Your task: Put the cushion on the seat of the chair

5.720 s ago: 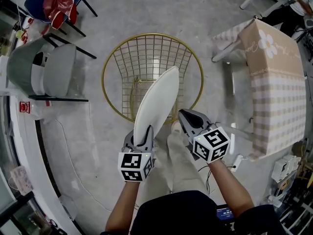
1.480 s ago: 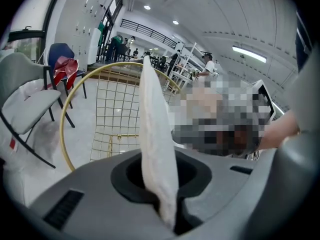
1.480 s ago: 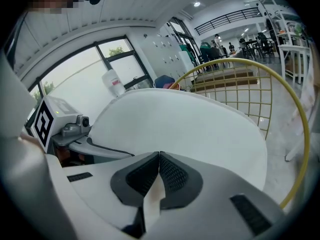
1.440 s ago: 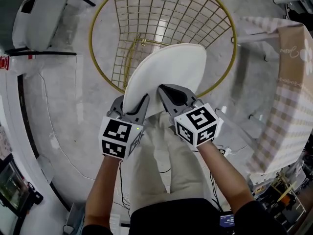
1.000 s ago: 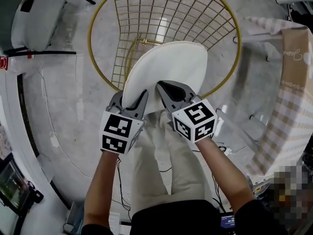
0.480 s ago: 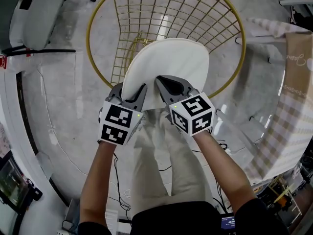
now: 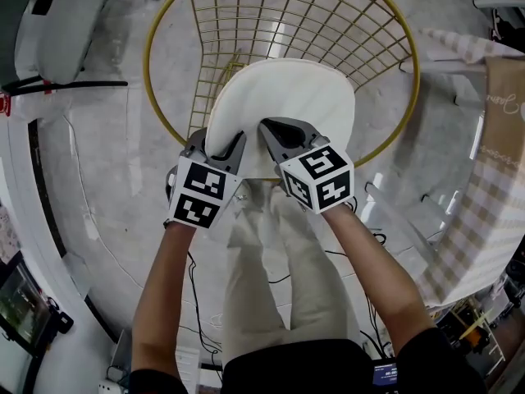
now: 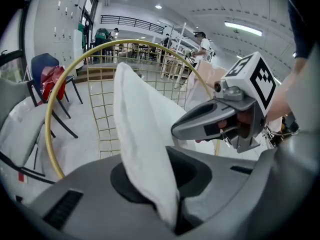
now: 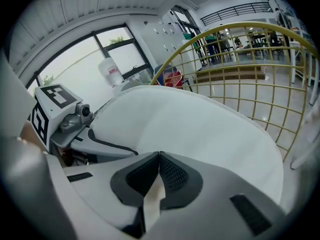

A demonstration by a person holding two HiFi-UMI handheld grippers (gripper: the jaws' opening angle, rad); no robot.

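Grey polished floor point(image 7: 107, 162) runs through a bright workroom with ceiling lights point(image 8: 242, 28). A grey chair point(image 7: 57, 23) stands at upper left, and at right is a checked cloth point(image 7: 492, 212) whose cursive print is too small to read. The white cushion point(image 7: 287, 105) hangs over the seat of the gold wire chair point(image 7: 287, 15), its near edge pinched side by side in the clamped left gripper point(image 7: 217, 142) and right gripper point(image 7: 275, 134).

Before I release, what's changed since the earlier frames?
The right claw took hold of the white round cushion beside the left claw. Together they turned it from edge-on to flat and lowered it toward the seat of the gold wire chair. The left claw's grip and the chair stayed unchanged.
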